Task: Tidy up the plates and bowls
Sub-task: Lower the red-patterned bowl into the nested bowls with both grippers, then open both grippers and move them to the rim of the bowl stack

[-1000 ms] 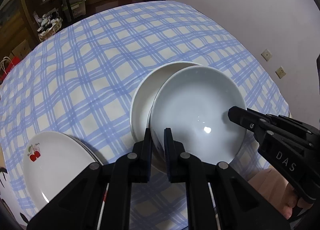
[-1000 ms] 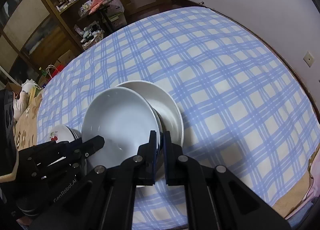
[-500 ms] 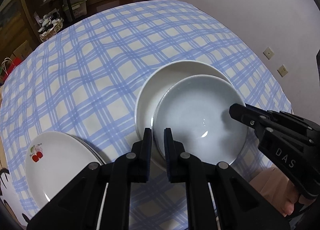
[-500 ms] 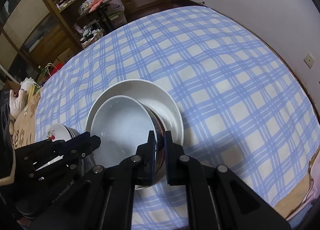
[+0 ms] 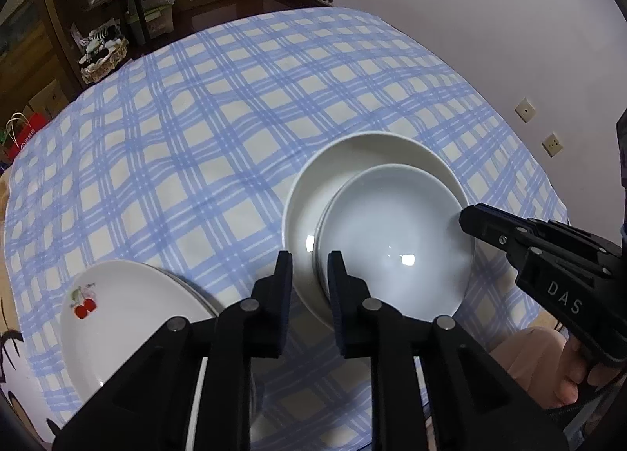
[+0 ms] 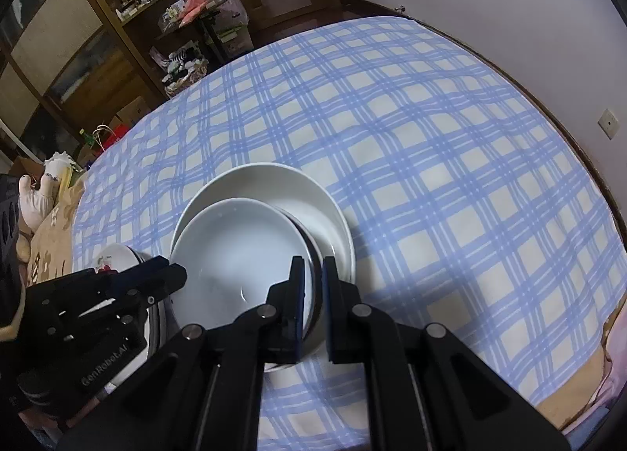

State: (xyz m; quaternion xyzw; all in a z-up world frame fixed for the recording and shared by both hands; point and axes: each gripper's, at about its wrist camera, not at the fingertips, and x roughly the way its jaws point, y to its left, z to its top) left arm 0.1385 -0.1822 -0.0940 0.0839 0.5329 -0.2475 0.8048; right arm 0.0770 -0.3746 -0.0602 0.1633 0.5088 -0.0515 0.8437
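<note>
Two bowls (image 5: 395, 239) nested, rims up (upper off-centre)

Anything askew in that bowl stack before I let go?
Yes. The smaller bowl sits off-centre in the larger bowl, pushed toward the near rim, leaving a crescent uncovered on the far side. No chips or spills show.

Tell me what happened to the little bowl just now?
The smaller bowl came down into the bigger bowl. The left gripper has just been opening its jaws, letting go of the rim between them. The right gripper stays clamped on it. The cherry plate stayed put.
</note>
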